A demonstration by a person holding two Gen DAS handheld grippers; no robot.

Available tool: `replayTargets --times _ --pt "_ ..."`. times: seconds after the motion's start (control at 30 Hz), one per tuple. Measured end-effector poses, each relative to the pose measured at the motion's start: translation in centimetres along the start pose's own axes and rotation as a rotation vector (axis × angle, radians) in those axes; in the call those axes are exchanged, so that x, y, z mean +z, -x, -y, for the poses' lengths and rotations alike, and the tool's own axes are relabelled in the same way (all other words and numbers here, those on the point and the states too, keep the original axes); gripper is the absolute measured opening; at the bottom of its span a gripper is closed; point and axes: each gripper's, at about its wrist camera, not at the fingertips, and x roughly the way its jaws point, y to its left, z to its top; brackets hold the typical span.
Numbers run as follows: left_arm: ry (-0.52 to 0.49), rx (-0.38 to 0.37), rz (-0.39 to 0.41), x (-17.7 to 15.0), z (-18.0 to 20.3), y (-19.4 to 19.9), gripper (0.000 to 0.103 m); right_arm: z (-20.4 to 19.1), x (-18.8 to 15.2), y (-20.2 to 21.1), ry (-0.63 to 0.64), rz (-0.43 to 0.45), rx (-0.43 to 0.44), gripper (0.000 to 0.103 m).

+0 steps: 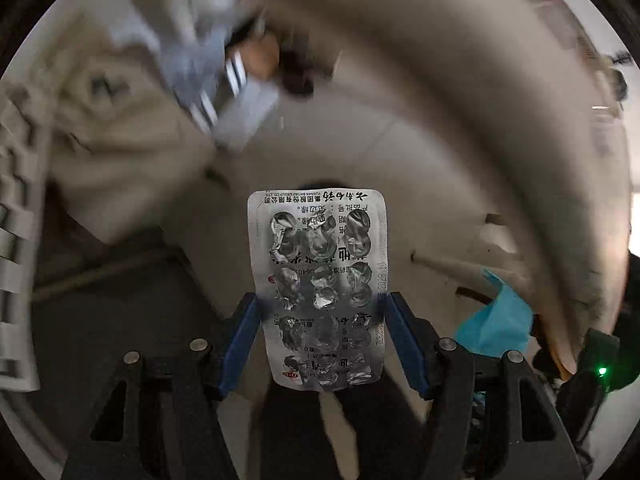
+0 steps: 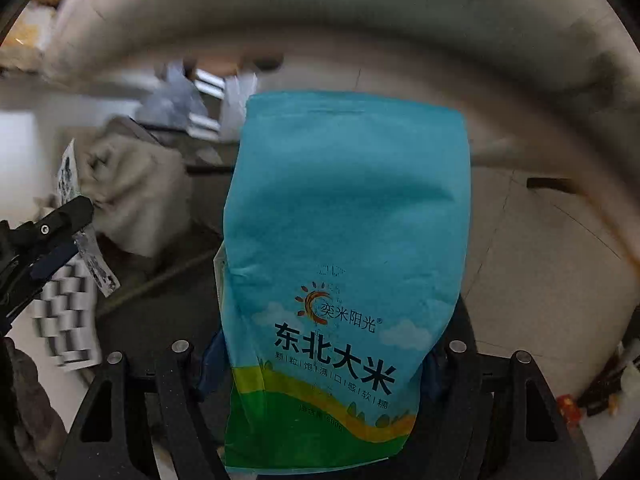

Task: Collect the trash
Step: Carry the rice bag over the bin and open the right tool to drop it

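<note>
An empty silver blister pack stands upright between the blue pads of my left gripper, which is shut on its two long edges. My right gripper is shut on a blue and green rice bag, whose body hides most of the view ahead. In the right wrist view the left gripper shows at the left edge with the blister pack in it. A corner of the rice bag appears at the lower right of the left wrist view. Both grippers point steeply down.
Everything behind is motion-blurred. A beige cushion lies at the left, by a white slatted object. Pale blue-white bags or papers lie farther off. A curved pale edge arcs across the top, above light floor tiles.
</note>
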Motion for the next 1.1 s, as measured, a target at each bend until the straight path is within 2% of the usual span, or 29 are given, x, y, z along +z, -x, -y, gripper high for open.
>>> replayTargets --times 0.07,0.13,0.27,0.33,0.4,0.47,0.5,0.53,0.57,0.6,0.73,0.77,0.8,0.83,1.0,1.1 --pt "0.04 -0.031 -0.065 1.2 -1.8 -6.9 0.061 0.6 1.5 -4.9 0.014 -0.012 -0.034 0.076" --pt "0.046 -0.027 -0.111 2.5 -2.7 -12.6 0.061 1.3 3.5 -9.6 0.018 -0.021 -0.074 0.076" --pt "0.052 -0.042 -0.182 5.3 -3.8 -22.1 0.061 3.0 8.0 -17.2 0.012 -0.031 -0.092 0.076" --pt "0.048 -0.045 -0.205 6.5 -3.9 -25.8 0.062 3.6 10.1 -19.9 0.015 -0.031 -0.082 0.076" --pt "0.037 -0.074 -0.235 7.2 -3.9 -27.9 0.062 4.3 11.8 -22.2 0.022 -0.035 -0.076 0.077" --pt "0.006 -0.072 -0.258 7.7 -3.6 -29.5 0.062 4.8 13.1 -24.0 0.038 -0.045 -0.064 0.077" --pt "-0.016 -0.059 -0.262 8.0 -3.4 -30.0 0.063 5.0 13.8 -24.8 0.047 -0.053 -0.057 0.077" --pt "-0.033 -0.056 -0.258 8.1 -3.3 -30.2 0.067 5.4 14.1 -25.5 0.052 -0.061 -0.05 0.077" --pt "-0.048 -0.047 -0.245 8.2 -3.4 -30.2 0.073 5.4 14.6 -26.0 0.049 -0.066 -0.043 0.078" --pt "-0.046 -0.027 -0.232 8.3 -3.7 -30.2 0.085 5.5 15.0 -26.4 0.05 -0.071 -0.037 0.079" --pt "-0.007 -0.018 -0.22 7.7 -5.5 -29.4 0.089 4.8 16.1 -27.6 0.077 -0.091 -0.015 0.086" --pt "-0.007 -0.014 -0.216 7.5 -5.9 -29.1 0.092 4.4 16.2 -27.8 0.094 -0.097 -0.004 0.089" --pt "-0.01 -0.012 -0.21 7.3 -6.1 -28.8 0.1 4.0 16.2 -28.0 0.115 -0.099 -0.005 0.1" --pt "-0.011 -0.005 -0.203 7.1 -6.4 -28.4 0.102 3.7 16.2 -28.0 0.131 -0.093 -0.006 0.103" --pt "-0.018 0.077 -0.12 5.6 -7.5 -25.7 0.102 3.0 15.4 -26.7 0.169 -0.035 -0.07 0.103" --pt "-0.013 0.136 -0.041 4.4 -8.0 -23.8 0.102 2.4 14.7 -25.9 0.179 0.001 -0.121 0.103"
